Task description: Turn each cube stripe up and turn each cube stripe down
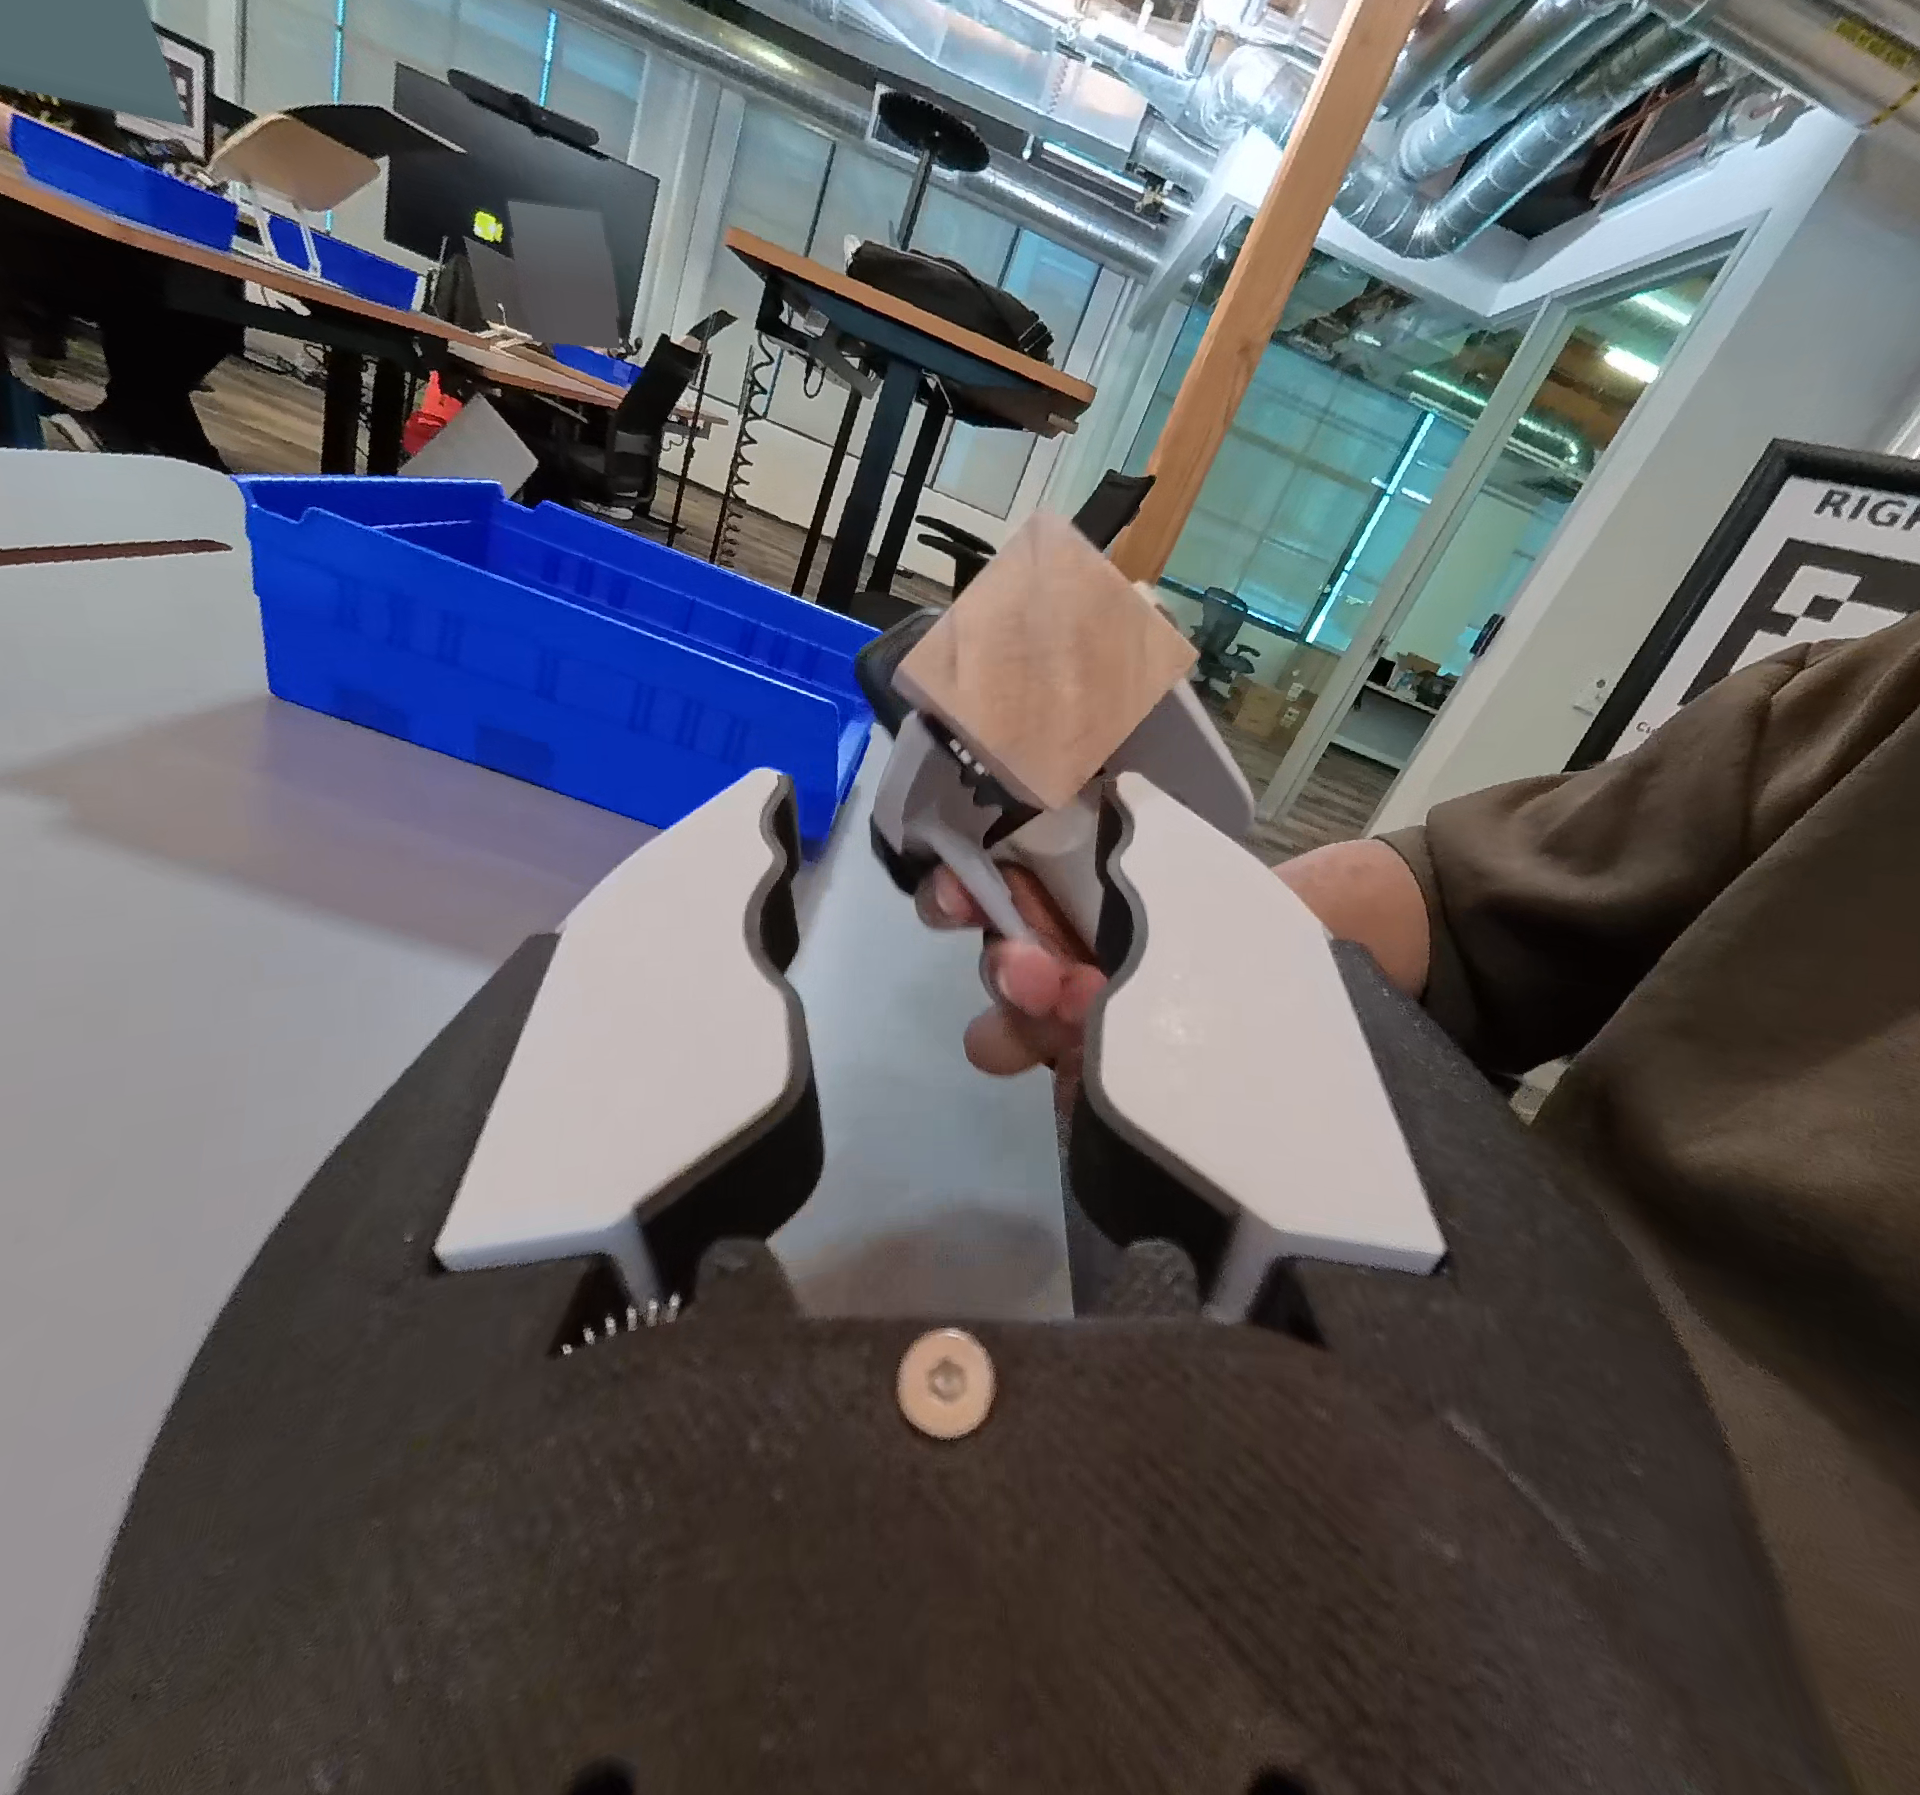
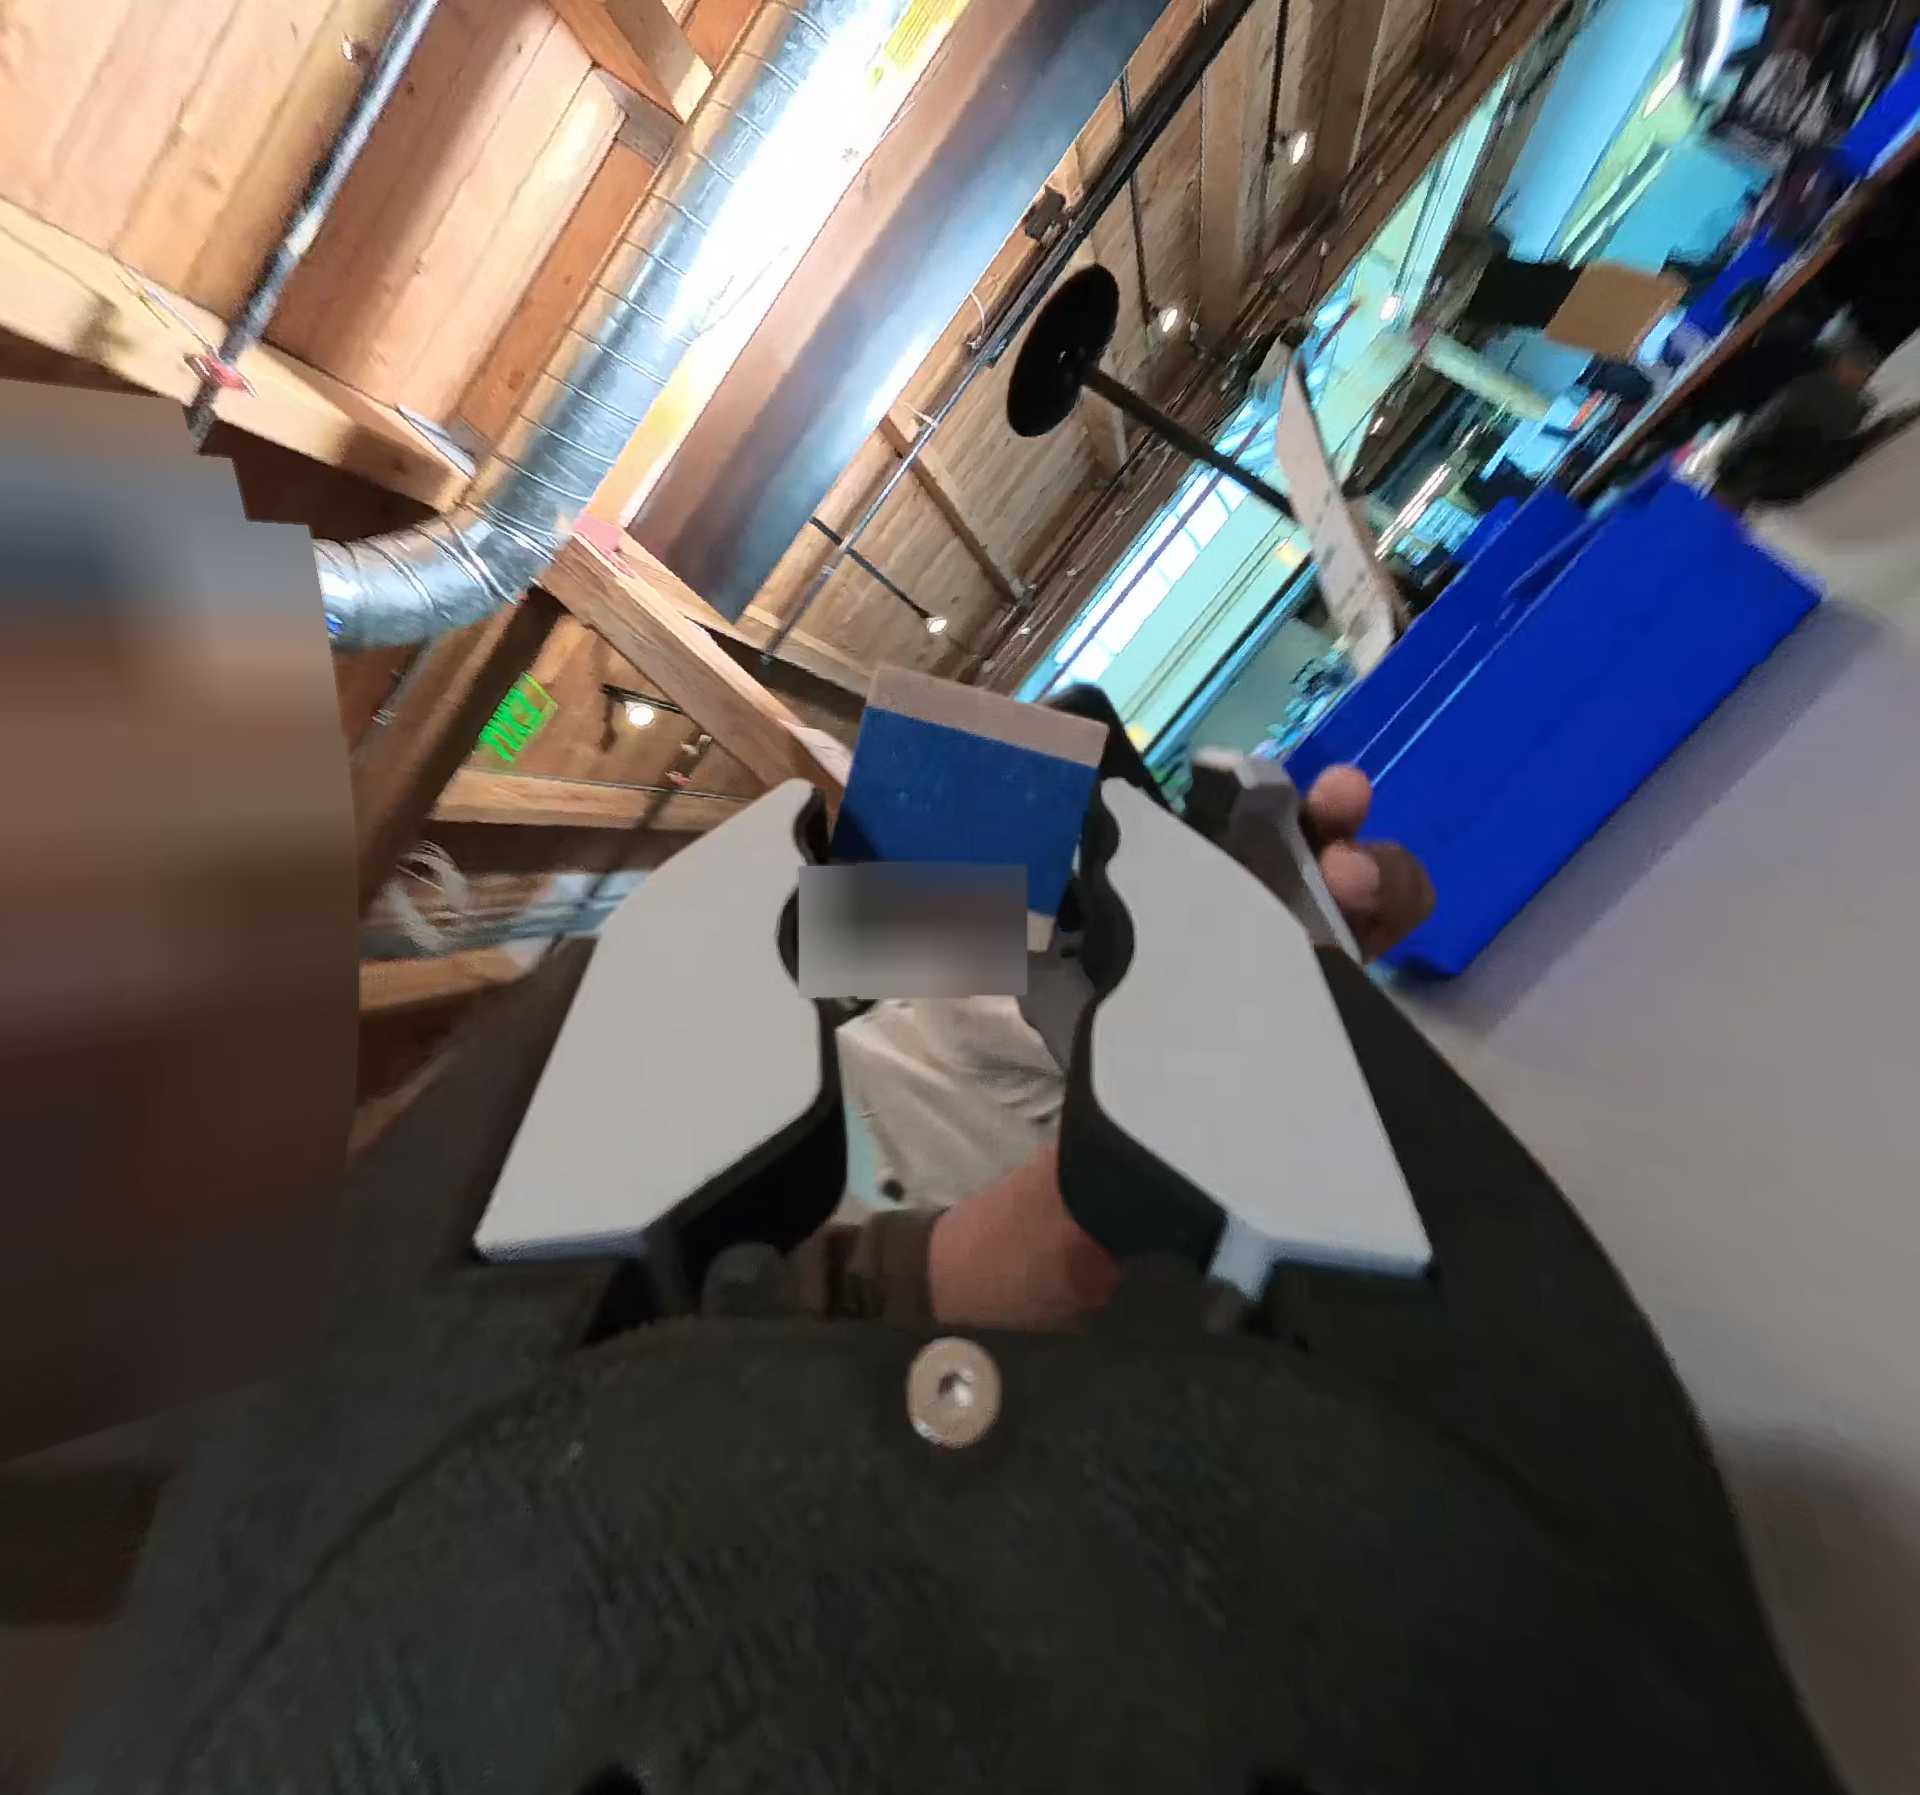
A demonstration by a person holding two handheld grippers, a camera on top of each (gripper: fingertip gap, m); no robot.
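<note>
My right gripper (image 2: 958, 805) is shut on a wooden cube (image 2: 977, 769) and holds it up in the air, tilted toward the ceiling. The cube face toward the right wrist camera carries a broad blue stripe. In the left wrist view the same cube (image 1: 1039, 665) shows a plain wood face, gripped by the right gripper (image 1: 1044, 748) just beyond my left fingertips. My left gripper (image 1: 951, 810) is open and empty above the grey table (image 1: 208, 966), close below the held cube.
A blue plastic bin (image 1: 540, 644) stands on the table to the left of the grippers; it also shows in the right wrist view (image 2: 1558, 758). A person's sleeve (image 1: 1662, 914) fills the right side. Desks and chairs stand beyond the table.
</note>
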